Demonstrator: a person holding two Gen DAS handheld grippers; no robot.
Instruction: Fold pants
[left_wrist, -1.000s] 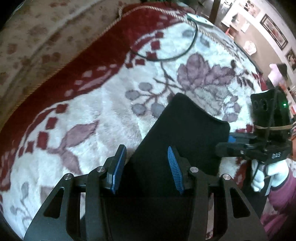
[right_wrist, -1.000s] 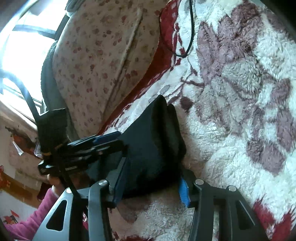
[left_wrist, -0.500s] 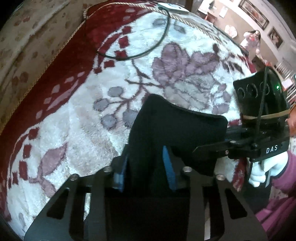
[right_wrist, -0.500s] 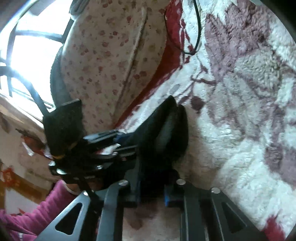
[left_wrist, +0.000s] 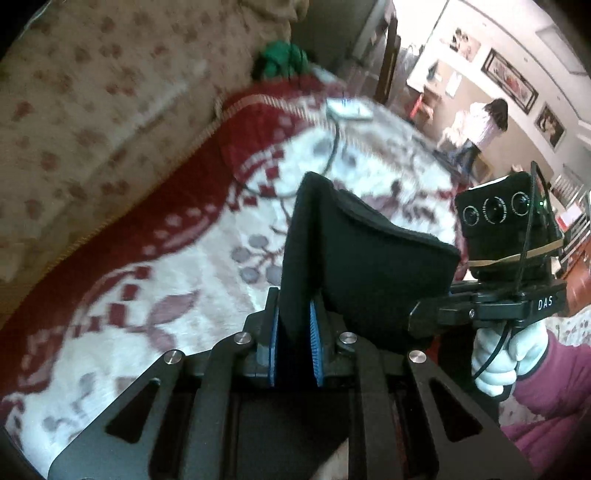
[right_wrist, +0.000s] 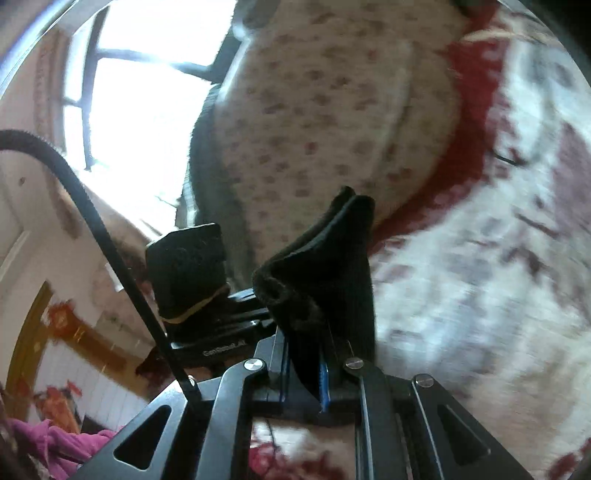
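Left tool (left_wrist: 294, 347): clamped on one edge of the black pants (left_wrist: 351, 266), blue pads pressed into the cloth.
Right tool (right_wrist: 304, 373): closed on the other edge of the pants (right_wrist: 325, 266); seen from the left camera (left_wrist: 421, 321), held by a white-gloved hand (left_wrist: 506, 354).
Pants: folded, raised off the bed, stretched between both tools.
Blanket (left_wrist: 207, 266): white, red-bordered with flowers, below the pants.
Cable (left_wrist: 332, 155): on the blanket beyond.
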